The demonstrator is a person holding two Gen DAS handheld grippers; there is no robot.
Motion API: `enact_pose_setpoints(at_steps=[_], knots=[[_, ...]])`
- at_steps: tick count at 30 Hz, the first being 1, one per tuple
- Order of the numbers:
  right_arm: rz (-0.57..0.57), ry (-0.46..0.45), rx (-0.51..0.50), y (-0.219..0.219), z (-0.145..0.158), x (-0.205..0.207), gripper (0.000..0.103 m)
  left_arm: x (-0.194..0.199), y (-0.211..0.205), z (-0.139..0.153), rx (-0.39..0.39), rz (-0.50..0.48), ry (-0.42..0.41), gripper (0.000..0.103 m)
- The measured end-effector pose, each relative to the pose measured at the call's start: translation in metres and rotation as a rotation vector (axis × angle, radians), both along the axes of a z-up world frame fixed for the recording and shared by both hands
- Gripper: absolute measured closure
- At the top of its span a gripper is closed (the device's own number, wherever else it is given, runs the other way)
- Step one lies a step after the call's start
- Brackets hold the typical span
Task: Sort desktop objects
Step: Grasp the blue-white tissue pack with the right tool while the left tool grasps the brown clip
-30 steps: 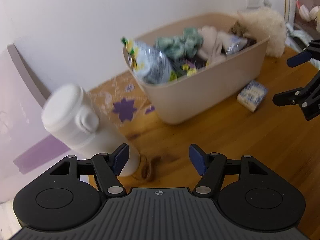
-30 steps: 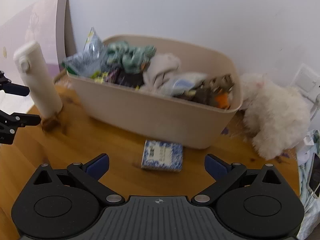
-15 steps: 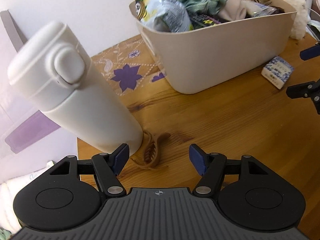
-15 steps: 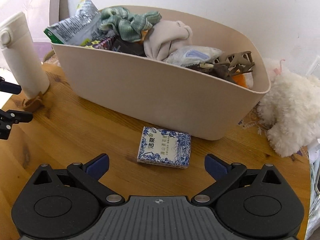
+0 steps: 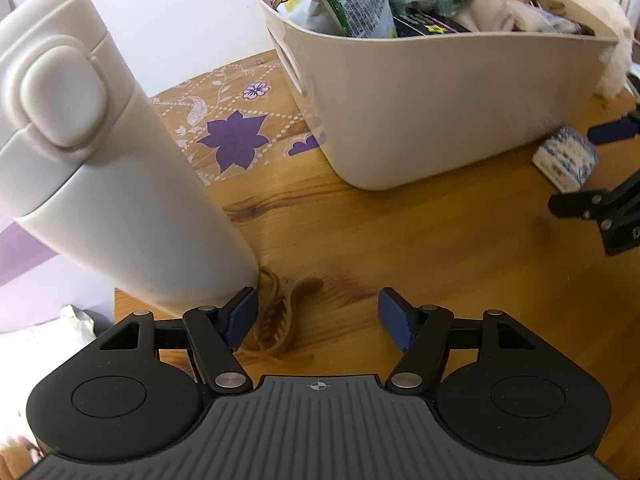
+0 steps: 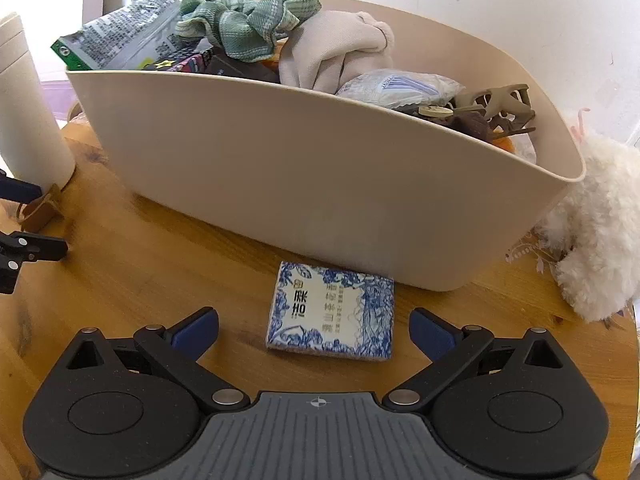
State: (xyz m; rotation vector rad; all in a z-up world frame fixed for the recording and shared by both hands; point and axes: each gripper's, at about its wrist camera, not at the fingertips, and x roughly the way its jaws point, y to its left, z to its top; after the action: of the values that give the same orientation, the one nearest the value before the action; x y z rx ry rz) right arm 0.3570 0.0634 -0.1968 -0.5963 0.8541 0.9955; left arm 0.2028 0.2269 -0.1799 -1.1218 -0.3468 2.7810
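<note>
A brown hair claw clip (image 5: 276, 316) lies on the wooden table at the foot of a white flask (image 5: 104, 168). My left gripper (image 5: 318, 314) is open, low over the table, with the clip just inside its left finger. A blue-and-white tissue pack (image 6: 332, 316) lies flat in front of the beige bin (image 6: 320, 184). My right gripper (image 6: 314, 328) is open, its fingers on either side of the pack, apart from it. The bin (image 5: 440, 92) is full of cloths, snack bags and clips. The pack (image 5: 566, 158) shows in the left wrist view too.
A white plush toy (image 6: 596, 224) lies against the bin's right end. A floral mat (image 5: 228, 128) lies under the bin's left end. The table edge (image 5: 116, 300) runs close behind the flask. The flask (image 6: 28, 120) and clip (image 6: 40, 208) stand left of the bin.
Both grippers have dropped lower and moved forward: the left toward the hair clip beside the flask, the right toward the tissue pack, which now sits between its fingers. Both stay open.
</note>
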Motion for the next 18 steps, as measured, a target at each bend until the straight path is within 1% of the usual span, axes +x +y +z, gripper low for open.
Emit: enact_pose_setpoints(at_steps=[3, 6, 7, 8, 9, 10, 11, 12, 13, 14, 15, 18], knots=[[-0.022, 0.011, 0.005, 0.002, -0.002, 0.003, 0.0, -0.005, -0.003, -0.001, 0.048, 0.022, 0.005, 0.035], [-0.049, 0.03, 0.018, 0.001, -0.004, 0.006, 0.001, -0.01, -0.011, -0.005, 0.129, 0.05, -0.013, 0.035], [-0.055, 0.034, 0.023, 0.001, -0.005, 0.006, 0.005, -0.011, -0.014, -0.007, 0.164, 0.066, -0.014, 0.036], [-0.06, 0.039, 0.027, 0.0, -0.005, 0.007, 0.012, -0.011, -0.014, -0.007, 0.168, 0.075, -0.013, 0.038], [-0.063, 0.048, 0.029, -0.001, -0.006, 0.007, 0.016, -0.01, -0.013, -0.006, 0.161, 0.072, -0.008, 0.04], [-0.065, 0.061, 0.034, -0.003, -0.006, 0.008, 0.019, -0.009, -0.012, -0.005, 0.162, 0.067, -0.002, 0.047], [-0.07, 0.066, 0.041, -0.004, -0.006, 0.008, 0.026, -0.007, -0.011, -0.004, 0.161, 0.06, 0.002, 0.055], [-0.071, 0.065, 0.046, -0.005, -0.005, 0.008, 0.032, -0.006, -0.01, -0.003, 0.162, 0.056, 0.006, 0.06], [-0.068, 0.07, 0.053, -0.007, -0.004, 0.008, 0.043, -0.005, -0.009, -0.002, 0.162, 0.05, 0.008, 0.071], [-0.067, 0.069, 0.057, -0.008, -0.002, 0.008, 0.043, -0.004, -0.008, -0.001, 0.163, 0.042, 0.008, 0.081], [-0.065, 0.075, 0.05, -0.009, -0.002, 0.007, 0.043, -0.004, -0.007, 0.0, 0.166, 0.037, 0.007, 0.084], [-0.064, 0.087, 0.039, -0.014, -0.001, 0.004, 0.043, -0.001, -0.003, 0.002, 0.169, 0.028, -0.003, 0.084]])
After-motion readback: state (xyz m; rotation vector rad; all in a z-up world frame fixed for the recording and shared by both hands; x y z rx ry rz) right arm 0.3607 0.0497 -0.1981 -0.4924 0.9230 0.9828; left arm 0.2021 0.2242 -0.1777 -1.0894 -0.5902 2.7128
